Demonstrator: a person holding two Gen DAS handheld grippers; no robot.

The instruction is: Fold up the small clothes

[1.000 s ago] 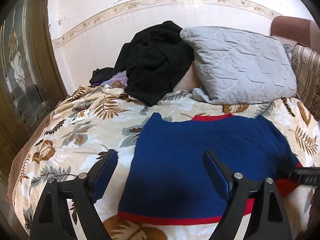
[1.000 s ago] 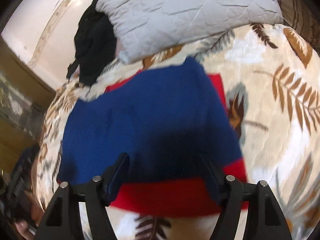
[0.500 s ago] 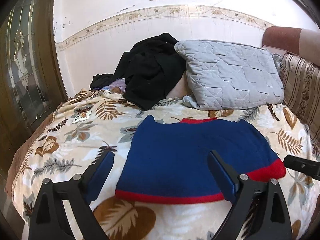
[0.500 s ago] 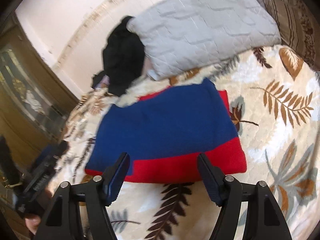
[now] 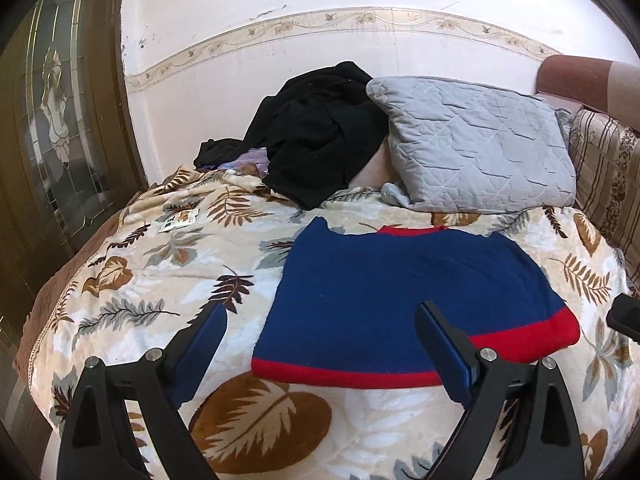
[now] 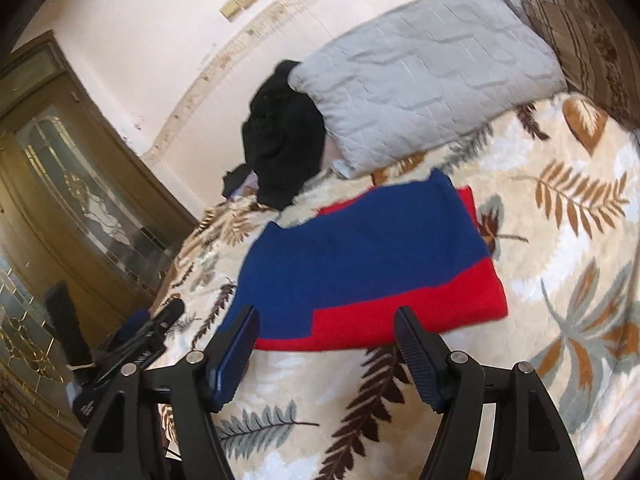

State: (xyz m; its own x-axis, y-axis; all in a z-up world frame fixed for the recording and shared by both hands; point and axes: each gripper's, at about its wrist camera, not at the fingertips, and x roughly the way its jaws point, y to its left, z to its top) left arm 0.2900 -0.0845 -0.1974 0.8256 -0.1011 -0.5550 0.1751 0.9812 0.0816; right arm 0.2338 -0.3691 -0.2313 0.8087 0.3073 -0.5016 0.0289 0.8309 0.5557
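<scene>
Both grippers, left gripper and right gripper, are hovering spread apart, gripping nothing. The folded blue-and-red sweater is lying on plush blanket; a careless pinch is risking dragging layers apart.

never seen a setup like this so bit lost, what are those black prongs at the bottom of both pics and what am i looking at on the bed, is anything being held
The black prongs are the two fingers of a hand-held gripper. A person carries one in each hand, and each has a wide-angle camera looking forward along its fingers, which is why everything curves.

One picture comes from the left gripper, the other from the right gripper. In the right one you can also see the left tool from the side, near the door.

Both look down at a bed covered by a leaf-patterned blanket. On it lies a folded blue sweater with red trim. Behind it are a grey quilted pillow and a heap of black clothes, with a small printed packet off to the side.

Nothing is held: both grippers are open and hover short of the sweater.
</scene>
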